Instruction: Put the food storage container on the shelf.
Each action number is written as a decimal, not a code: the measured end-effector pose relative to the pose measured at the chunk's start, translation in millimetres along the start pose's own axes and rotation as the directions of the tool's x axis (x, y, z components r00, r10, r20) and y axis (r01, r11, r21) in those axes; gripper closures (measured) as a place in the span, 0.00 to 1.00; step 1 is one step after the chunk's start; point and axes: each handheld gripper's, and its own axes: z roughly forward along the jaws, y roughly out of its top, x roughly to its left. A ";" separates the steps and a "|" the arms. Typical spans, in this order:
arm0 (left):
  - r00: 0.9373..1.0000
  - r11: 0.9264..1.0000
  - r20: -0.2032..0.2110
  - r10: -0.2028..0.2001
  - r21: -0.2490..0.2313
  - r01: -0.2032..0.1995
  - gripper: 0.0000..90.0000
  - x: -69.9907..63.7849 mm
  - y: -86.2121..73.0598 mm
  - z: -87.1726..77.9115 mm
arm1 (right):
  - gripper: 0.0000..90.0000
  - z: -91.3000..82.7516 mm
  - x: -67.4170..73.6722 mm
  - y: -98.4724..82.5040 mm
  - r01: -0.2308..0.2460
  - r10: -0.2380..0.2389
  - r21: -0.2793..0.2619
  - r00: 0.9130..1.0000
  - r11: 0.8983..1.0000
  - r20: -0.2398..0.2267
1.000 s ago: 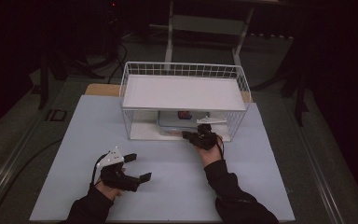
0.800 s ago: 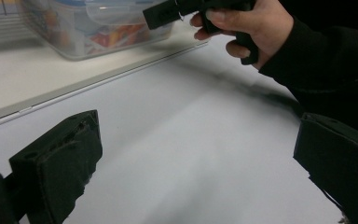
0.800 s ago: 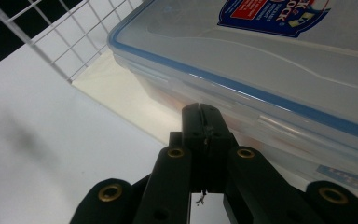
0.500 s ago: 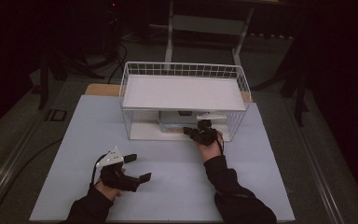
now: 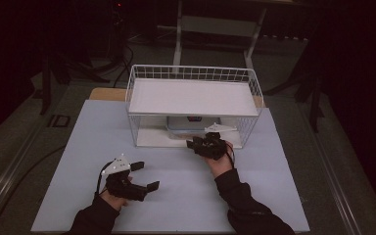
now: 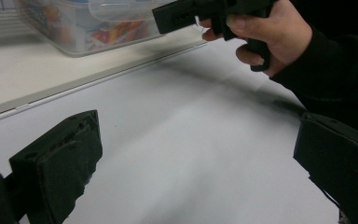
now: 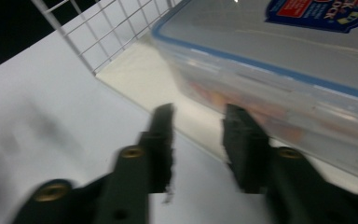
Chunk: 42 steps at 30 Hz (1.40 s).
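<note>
In the high view we see a wire rack (image 5: 194, 95) at the frame's center, a clear plastic box (image 5: 192, 123) under its shelf, on a pale table (image 5: 274, 186) in a dark room.

In the left gripper view, our left gripper (image 6: 196, 158) gapes wide and empty; the box sits upper left.

In the right gripper view, our right gripper (image 7: 198, 121), jaws just opening and partly apart with nothing between them, faces the box's colorful contents.

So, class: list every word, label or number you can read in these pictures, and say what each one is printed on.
"...OCK": the end of a word, white capitals on the blue and red label on the clear lidded container's lid, right gripper view; its other letters are cut off or blurred.
Printed colours seen through the container's wall, left gripper view: too blurred to read.
</note>
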 end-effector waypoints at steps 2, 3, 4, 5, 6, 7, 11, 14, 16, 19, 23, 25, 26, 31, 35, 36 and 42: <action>1.000 1.000 0.002 0.004 0.001 -0.004 0.01 -0.5 0.0 0.3 | 0.53 -2.8 3.3 -3.0 0.012 -0.012 -0.013 1.000 1.000 -0.010; 1.000 1.000 0.005 0.003 0.000 -0.003 0.01 -0.7 0.1 0.4 | 0.51 -4.7 5.8 -4.9 0.019 -0.019 -0.010 1.000 1.000 -0.019; 1.000 1.000 0.005 0.003 0.003 -0.003 0.01 -1.3 0.4 0.6 | 0.50 -6.0 7.1 -6.0 0.026 -0.026 -0.009 0.999 1.000 -0.019; 1.000 1.000 0.006 0.005 0.001 -0.005 0.01 -1.9 0.5 0.7 | 0.46 -8.4 9.1 -8.0 0.037 -0.038 -0.013 0.999 0.999 -0.023; 1.000 1.000 0.009 0.006 0.000 -0.006 0.01 -2.5 0.5 0.8 | 0.44 -10.5 10.6 -9.3 0.041 -0.041 -0.015 0.999 0.999 -0.028; 1.000 1.000 0.010 0.006 0.002 -0.006 0.01 -3.1 0.5 0.9 | 0.43 -12.5 11.6 -10.8 0.042 -0.043 -0.022 0.999 0.999 -0.027; 1.000 1.000 0.012 0.015 0.004 -0.015 0.01 -5.1 0.7 1.0 | 0.32 -20.6 13.9 -15.4 0.048 -0.049 -0.028 0.997 0.998 -0.056; 1.000 1.000 0.014 0.022 0.006 -0.022 0.01 -5.7 0.9 0.9 | 0.27 -29.3 16.3 -19.1 0.048 -0.052 -0.042 0.995 0.998 -0.086; 1.000 1.000 0.017 0.020 0.000 -0.020 0.01 -6.4 1.1 0.1 | 0.21 -34.6 19.2 -22.0 0.070 -0.074 -0.038 0.993 0.997 -0.093; 1.000 1.000 0.019 0.021 -0.003 -0.021 0.01 -7.2 1.8 -1.4 | 0.21 -44.1 22.5 -27.8 0.070 -0.074 -0.048 0.993 0.996 -0.091; 1.000 1.000 0.024 0.012 0.000 -0.012 0.01 -7.5 2.2 -1.2 | 0.19 -60.2 23.8 -38.3 0.072 -0.077 -0.075 0.995 0.995 -0.061; 1.000 1.000 0.023 0.011 0.004 -0.012 0.01 -7.7 2.1 -1.1 | 0.19 -68.4 24.6 -43.3 0.074 -0.077 -0.071 0.996 0.995 -0.044; 1.000 1.000 0.023 0.015 0.003 -0.015 0.01 -8.0 2.1 -1.5 | 0.19 -71.6 24.9 -44.9 0.074 -0.077 -0.073 0.996 0.995 -0.042; 1.000 1.000 0.024 0.019 0.002 -0.020 0.01 -8.3 2.1 -2.2 | 0.19 -93.3 28.9 -54.9 0.083 -0.086 -0.090 0.996 0.993 -0.029; 0.999 1.000 0.023 0.025 0.002 -0.025 0.01 -8.4 2.2 -2.7 | 0.20 -109.2 28.5 -61.7 0.076 -0.078 -0.107 0.997 0.991 -0.022; 0.999 1.000 0.025 0.024 -0.002 -0.024 0.01 -8.4 2.2 -2.8 | 0.20 -113.0 28.5 -63.4 0.082 -0.084 -0.109 0.996 0.991 -0.015; 0.999 0.999 0.018 0.037 0.003 -0.037 0.01 -9.1 1.9 -2.6 | 0.21 -129.6 27.6 -76.2 0.095 -0.094 -0.111 0.996 0.989 0.010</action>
